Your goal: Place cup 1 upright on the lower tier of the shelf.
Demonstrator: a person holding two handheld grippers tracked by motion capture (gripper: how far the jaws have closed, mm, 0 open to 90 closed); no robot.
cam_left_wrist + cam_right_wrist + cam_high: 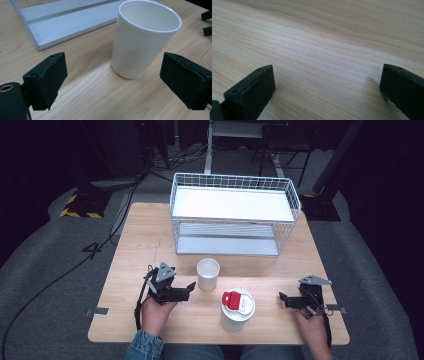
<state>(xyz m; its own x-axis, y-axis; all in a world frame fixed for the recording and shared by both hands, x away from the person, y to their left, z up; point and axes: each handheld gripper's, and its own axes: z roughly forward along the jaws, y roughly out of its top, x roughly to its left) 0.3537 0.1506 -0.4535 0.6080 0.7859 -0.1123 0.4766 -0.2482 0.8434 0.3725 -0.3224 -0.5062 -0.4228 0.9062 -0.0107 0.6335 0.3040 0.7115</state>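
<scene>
A plain white cup (208, 274) stands upright and empty near the table's middle. My left gripper (190, 290) is open just left of it, jaws pointing at it. In the left gripper view the cup (143, 40) stands a little beyond the gap between the wide-apart jaws, and nothing is held. A white container with a red and white lid (237, 309) stands at the front middle. My right gripper (283, 299) is open to its right, pointing left, and its own view (327, 87) has bare wood between the jaws.
A white wire rack with two shelves (235, 215) stands at the back of the wooden table (130, 245); its lower shelf (67, 22) lies behind the cup. The person's hands (155, 315) come in at the front edge. Dark floor with cables surrounds the table.
</scene>
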